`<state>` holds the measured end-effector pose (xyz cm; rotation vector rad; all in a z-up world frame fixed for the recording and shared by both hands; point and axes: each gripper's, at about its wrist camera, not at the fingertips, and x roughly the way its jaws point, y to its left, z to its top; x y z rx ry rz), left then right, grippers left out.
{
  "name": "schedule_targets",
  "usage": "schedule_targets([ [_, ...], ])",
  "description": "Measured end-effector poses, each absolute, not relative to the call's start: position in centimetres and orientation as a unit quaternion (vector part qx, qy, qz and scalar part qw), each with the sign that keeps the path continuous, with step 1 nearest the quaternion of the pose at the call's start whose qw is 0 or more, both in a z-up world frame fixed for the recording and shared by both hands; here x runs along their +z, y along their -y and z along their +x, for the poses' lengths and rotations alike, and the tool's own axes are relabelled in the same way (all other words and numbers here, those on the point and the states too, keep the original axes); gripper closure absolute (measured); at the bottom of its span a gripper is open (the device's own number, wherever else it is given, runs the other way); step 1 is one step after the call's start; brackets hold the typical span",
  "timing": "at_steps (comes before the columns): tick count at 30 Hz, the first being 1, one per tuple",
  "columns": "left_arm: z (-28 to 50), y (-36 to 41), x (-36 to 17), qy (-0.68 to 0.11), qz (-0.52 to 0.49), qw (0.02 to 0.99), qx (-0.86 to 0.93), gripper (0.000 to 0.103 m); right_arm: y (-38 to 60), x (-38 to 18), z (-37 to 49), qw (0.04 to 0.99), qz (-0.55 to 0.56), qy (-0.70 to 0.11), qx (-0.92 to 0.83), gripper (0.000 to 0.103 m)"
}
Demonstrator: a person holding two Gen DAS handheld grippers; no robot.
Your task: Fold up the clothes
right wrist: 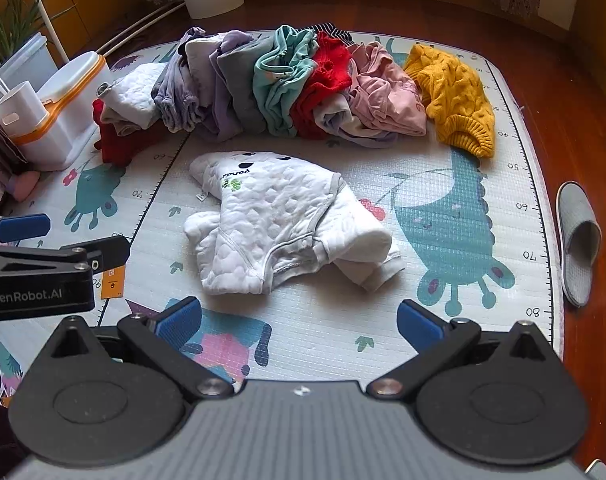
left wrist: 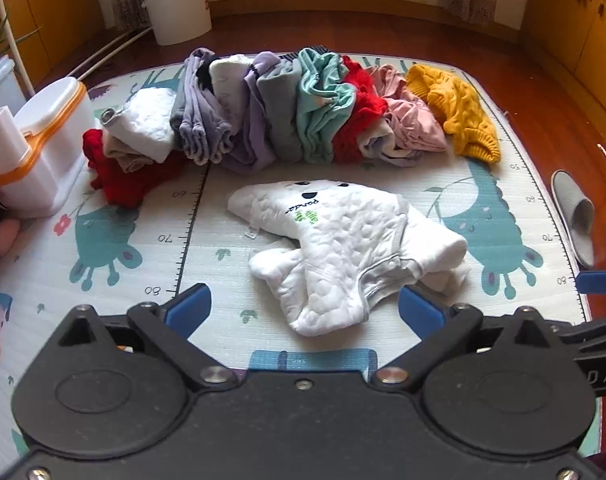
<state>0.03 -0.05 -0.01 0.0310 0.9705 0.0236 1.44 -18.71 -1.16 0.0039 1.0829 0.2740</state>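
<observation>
A white quilted baby garment with a panda print (left wrist: 343,240) lies crumpled on the play mat (left wrist: 207,272); it also shows in the right wrist view (right wrist: 279,224). My left gripper (left wrist: 303,312) is open and empty, just in front of the garment's near edge. My right gripper (right wrist: 299,320) is open and empty, a little short of the garment. A row of clothes (left wrist: 287,108) lies behind it: red, white, purple, grey, teal, pink, and a yellow knit sweater (left wrist: 455,108) at the right end (right wrist: 455,96).
A white box with an orange lid band (left wrist: 43,140) stands at the mat's left edge. A grey slipper (right wrist: 579,240) lies on the wooden floor to the right. A white bucket (left wrist: 175,0) stands at the back. The left gripper's fingers (right wrist: 23,228) show in the right view.
</observation>
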Motion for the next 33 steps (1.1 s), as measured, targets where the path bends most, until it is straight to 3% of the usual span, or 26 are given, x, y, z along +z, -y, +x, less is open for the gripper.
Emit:
schedule_targets([
  [33, 0.1, -0.9, -0.8, -0.474, -0.028, 0.879, -0.028, 0.001, 18.7, -1.2, 1.6, 0.851, 0.007, -0.509, 0.128, 0.0],
])
